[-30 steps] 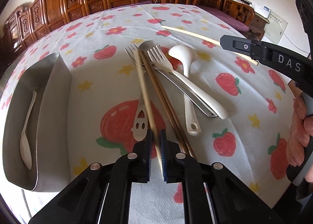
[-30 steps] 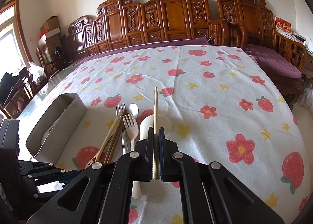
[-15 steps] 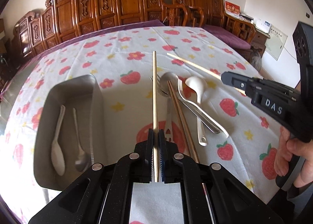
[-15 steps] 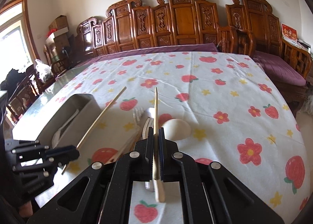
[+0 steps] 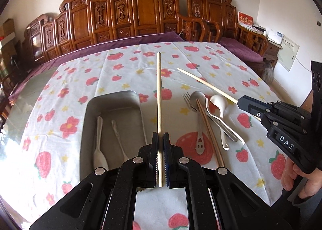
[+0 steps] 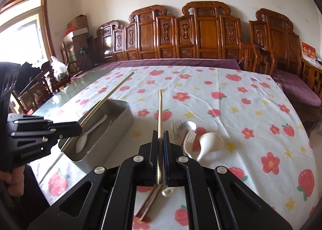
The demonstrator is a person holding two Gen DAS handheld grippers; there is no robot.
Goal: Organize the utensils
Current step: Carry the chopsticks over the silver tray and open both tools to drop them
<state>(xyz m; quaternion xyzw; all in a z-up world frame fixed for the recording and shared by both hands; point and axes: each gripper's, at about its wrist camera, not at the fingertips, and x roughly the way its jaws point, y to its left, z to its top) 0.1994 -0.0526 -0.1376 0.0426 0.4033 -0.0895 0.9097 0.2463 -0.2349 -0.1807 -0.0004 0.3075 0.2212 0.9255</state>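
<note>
Each gripper, left [image 5: 160,159] and right [image 6: 160,159], is clenching one chopstick [image 5: 159,97], holding it above the table, seemingly to drop both into the tray [image 5: 88,121] beside the spoons.

Both grippers clamped.
Left gripper [image 5: 160,143] and right gripper [image 6: 160,141] each pinched a chopstick, raised above the table.

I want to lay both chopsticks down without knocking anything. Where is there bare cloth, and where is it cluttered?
Bare cloth lies between the metal tray and the utensil pile, and across the far tablecloth toward the purple bench. It is crowded around the pile. The tray floor right of its two spoons is also open.
</note>
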